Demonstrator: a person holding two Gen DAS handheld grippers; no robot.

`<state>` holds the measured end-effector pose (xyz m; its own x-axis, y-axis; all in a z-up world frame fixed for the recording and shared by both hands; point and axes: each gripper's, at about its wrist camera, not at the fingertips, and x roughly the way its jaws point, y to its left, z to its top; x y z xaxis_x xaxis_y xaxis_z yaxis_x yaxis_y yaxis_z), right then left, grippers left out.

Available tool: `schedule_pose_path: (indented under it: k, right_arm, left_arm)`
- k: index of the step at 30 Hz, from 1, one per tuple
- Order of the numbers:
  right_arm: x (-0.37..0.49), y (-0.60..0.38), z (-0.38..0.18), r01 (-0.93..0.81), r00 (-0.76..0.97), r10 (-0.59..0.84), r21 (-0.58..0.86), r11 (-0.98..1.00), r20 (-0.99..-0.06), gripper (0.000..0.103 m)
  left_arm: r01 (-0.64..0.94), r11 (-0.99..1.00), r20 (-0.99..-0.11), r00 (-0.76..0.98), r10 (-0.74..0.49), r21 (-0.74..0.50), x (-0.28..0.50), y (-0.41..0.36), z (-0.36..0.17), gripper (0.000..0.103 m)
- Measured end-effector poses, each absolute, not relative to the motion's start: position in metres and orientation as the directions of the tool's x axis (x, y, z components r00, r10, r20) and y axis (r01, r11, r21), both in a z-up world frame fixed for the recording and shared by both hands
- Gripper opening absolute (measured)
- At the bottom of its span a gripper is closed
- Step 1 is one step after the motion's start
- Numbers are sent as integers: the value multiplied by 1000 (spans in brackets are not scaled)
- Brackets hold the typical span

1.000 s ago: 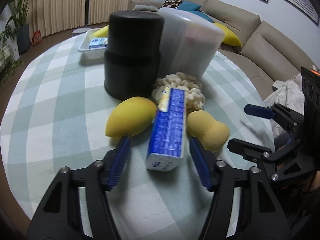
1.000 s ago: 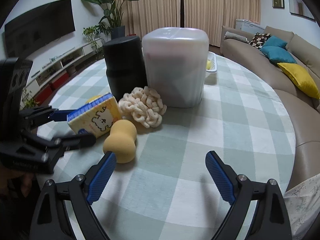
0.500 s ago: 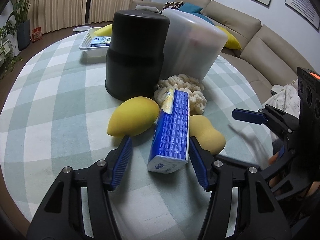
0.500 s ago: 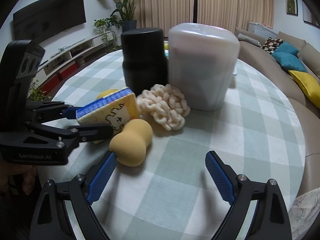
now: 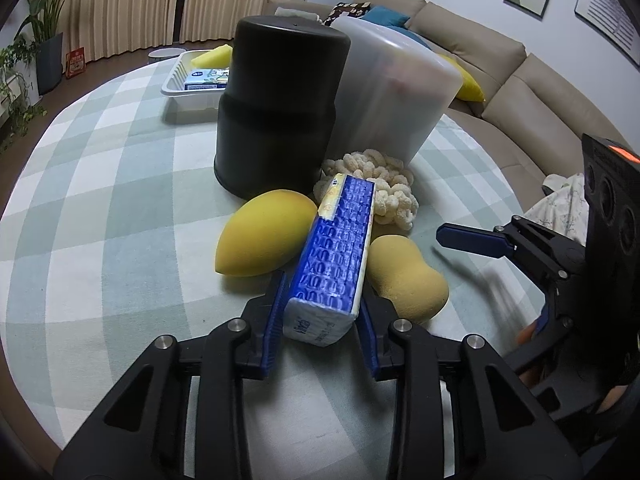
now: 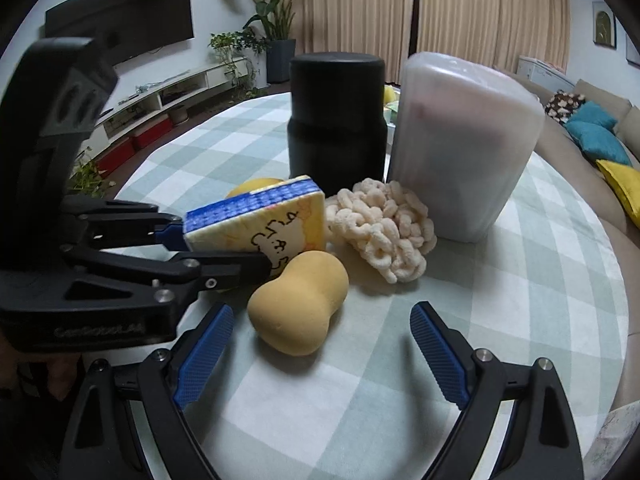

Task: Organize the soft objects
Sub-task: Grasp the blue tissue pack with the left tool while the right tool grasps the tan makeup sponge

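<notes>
Blue-topped tissue pack [image 5: 336, 248] lies centre frame, long axis running away between the closing left gripper [image 5: 322, 320] pads; right gripper [image 6: 320, 352], wide and empty, faces the tan sponge [image 6: 298, 300]

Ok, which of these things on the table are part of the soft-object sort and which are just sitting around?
Part of the job:
- tissue pack, with the left gripper closing on it
- yellow egg-shaped sponge
- tan gourd-shaped sponge
- cream loop scrubber
- white tray, already holding soft items

Just lying about:
- black canister
- frosted container
</notes>
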<state>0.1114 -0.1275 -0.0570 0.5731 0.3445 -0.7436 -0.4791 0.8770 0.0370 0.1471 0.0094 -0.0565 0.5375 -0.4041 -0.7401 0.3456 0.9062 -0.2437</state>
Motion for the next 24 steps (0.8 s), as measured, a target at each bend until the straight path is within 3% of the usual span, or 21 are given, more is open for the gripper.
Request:
schedule_pose_path:
  k: [3,9,13,24]
  right_arm:
    - [117,-128,-58,-463,575,341,48,885,-744,90]
    - [121,-121,-62,-484,547,358,63,873,-757,73]
    - [117,-112,-63,-522,527,384,68,850,-759,50]
    - [93,-132,-42,-514,543,383,65,855,-748,44]
  left_arm:
    - [346,906,-740,537,-405,-244,147,9,-56,30]
    - [342,907,-742,537,-403,-245,146,9,-57,27]
    - [337,906,-740,535,-407,-255,143,10,-57,25]
    - [334,908,-722,559,-407,-253,120,11,-40,23]
